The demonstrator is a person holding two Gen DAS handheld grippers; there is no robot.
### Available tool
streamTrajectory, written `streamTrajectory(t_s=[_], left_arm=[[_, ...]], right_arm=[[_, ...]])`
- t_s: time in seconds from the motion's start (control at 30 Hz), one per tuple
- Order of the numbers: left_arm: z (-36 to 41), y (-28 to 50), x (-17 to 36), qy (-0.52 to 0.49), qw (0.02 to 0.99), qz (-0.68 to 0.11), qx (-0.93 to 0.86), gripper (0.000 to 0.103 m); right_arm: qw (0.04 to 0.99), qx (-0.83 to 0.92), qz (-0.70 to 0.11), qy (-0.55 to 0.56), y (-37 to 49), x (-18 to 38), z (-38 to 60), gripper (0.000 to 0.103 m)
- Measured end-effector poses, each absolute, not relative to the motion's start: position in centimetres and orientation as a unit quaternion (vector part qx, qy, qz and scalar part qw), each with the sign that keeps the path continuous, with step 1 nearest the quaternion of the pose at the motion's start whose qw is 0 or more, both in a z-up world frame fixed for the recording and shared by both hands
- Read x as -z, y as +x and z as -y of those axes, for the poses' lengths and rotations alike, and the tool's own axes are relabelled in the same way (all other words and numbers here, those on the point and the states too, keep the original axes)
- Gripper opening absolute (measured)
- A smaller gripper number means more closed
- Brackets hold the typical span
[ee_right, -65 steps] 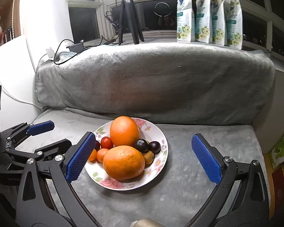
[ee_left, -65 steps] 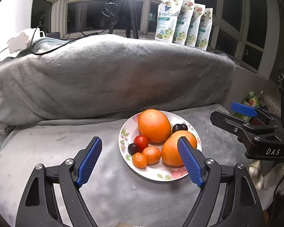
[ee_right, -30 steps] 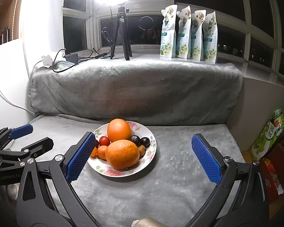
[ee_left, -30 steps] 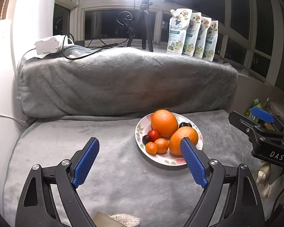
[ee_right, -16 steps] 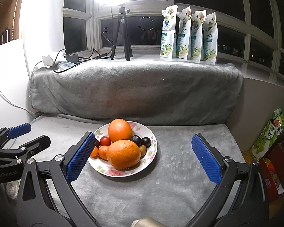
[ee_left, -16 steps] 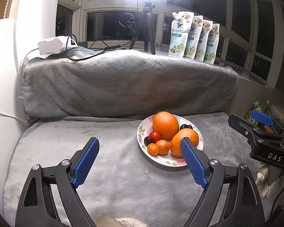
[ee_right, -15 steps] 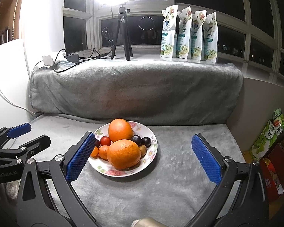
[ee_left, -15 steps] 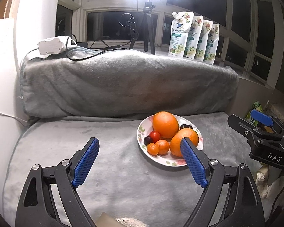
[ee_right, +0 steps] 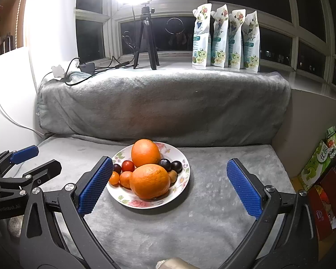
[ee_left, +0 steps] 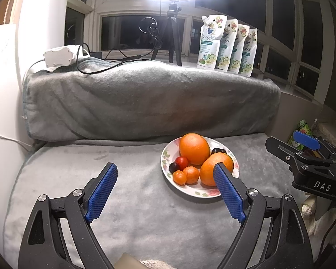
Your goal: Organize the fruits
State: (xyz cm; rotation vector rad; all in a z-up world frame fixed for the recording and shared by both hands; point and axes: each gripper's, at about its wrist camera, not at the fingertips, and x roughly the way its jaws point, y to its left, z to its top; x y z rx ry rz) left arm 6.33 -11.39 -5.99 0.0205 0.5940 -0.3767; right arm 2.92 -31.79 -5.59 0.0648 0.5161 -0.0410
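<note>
Orange dominates the floral-rimmed white china plate (ee_right: 183,180) sitting on the grey plush blanket (ee_right: 212,224): two large oranges, the near one (ee_right: 150,181) lying with its long axis roughly nine-to-three in the right wrist view, the far one (ee_right: 145,152) standing taller behind it at twelve o'clock. Tucked to their nine o'clock side are a red cherry tomato (ee_right: 128,165), two small orange kumquat-like fruits (ee_right: 114,177) and a dark plum (ee_right: 117,168); two more dark plums (ee_right: 170,165) sit at about two o'clock of the near orange. From the right gripper (ee_right: 169,186), whose blue-padded jaws stand wide with nothing between them, the plate lies ahead and slightly toward eleven o'clock, with the near orange almost on its centreline. From the left gripper (ee_left: 165,189), likewise spread wide and empty, the plate sits off toward one o'clock, its right blue pad (ee_left: 228,192) overlapping the near orange (ee_left: 212,168) in the picture (overlap only, I'd judge, not contact). Both tools hang short of the plate. To my eye the right hand is better lined up for the big orange, while the left has the clearer line to the small fruits on its side of the plate.
</note>
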Motion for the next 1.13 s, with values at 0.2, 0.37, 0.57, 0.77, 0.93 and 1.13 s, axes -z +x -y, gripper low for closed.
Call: streamTrajectory(t_s=[0.2,0.37,0.57,0.77,0.93,1.13], left_arm=[[11.42,6.29,6.02,0.01,0.939,-0.292,0.184,0.088],[11.31,6.4,6.02,0.008,0.939,-0.293,0.179,0.088],[11.17,6.42,5.98,0.007,0.94,-0.292,0.177,0.088],[11.08,6.4,5.98,0.007,0.941,-0.291,0.175,0.088],[11.07,6.33,5.93,0.009,0.941,-0.288,0.177,0.088],[11.09,6.29,5.88,0.013,0.942,-0.285,0.178,0.088]], right_arm=[[0.966,0.022,-0.257,0.032,2.86,5.64,31.71,0.103],[0.966,0.021,-0.257,0.033,2.91,5.68,31.66,0.103],[0.965,0.021,-0.259,0.033,2.87,5.74,31.67,0.103],[0.965,0.02,-0.258,0.033,2.88,5.78,31.64,0.103],[0.965,0.021,-0.258,0.034,2.8,5.78,31.6,0.103],[0.965,0.021,-0.259,0.033,2.93,5.87,31.61,0.103]])
